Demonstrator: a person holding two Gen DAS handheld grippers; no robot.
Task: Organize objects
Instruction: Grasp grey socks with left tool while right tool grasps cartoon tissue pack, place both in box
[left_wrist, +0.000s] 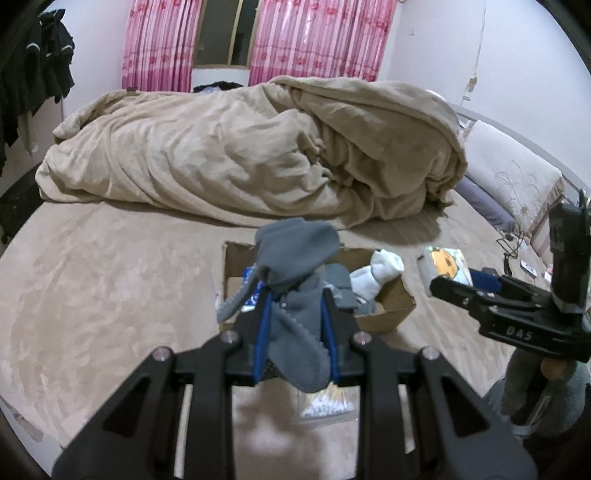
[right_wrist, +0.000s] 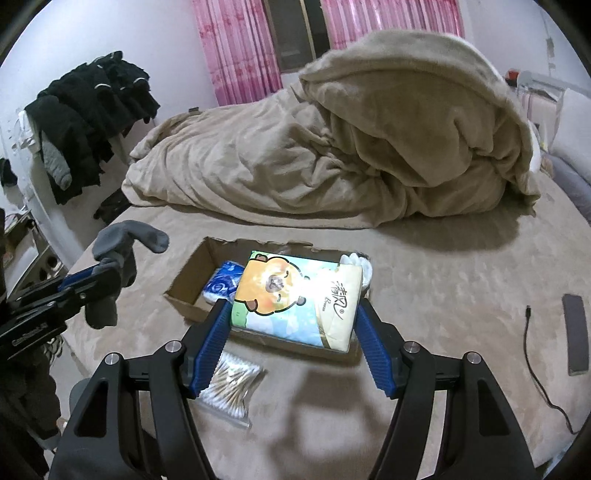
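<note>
My left gripper (left_wrist: 293, 325) is shut on a pair of grey socks (left_wrist: 295, 258) and holds them above the near left side of an open cardboard box (left_wrist: 391, 295); it also shows at the left of the right wrist view (right_wrist: 103, 275). My right gripper (right_wrist: 291, 332) is shut on a tissue pack (right_wrist: 295, 295) with a cartoon bear, held over the same box (right_wrist: 184, 291). In the box lie a white sock (left_wrist: 380, 273) and a blue-and-white packet (right_wrist: 221, 284). A clear bag of cotton swabs (right_wrist: 231, 387) lies on the bed in front of the box.
The box sits on a beige bed (right_wrist: 443, 295). A heaped beige duvet (right_wrist: 332, 147) fills the back. A dark phone (right_wrist: 574, 332) and a black cable (right_wrist: 535, 354) lie at the right. Dark clothes (right_wrist: 88, 122) hang at the left. Pillows (left_wrist: 517, 177) lie at the right.
</note>
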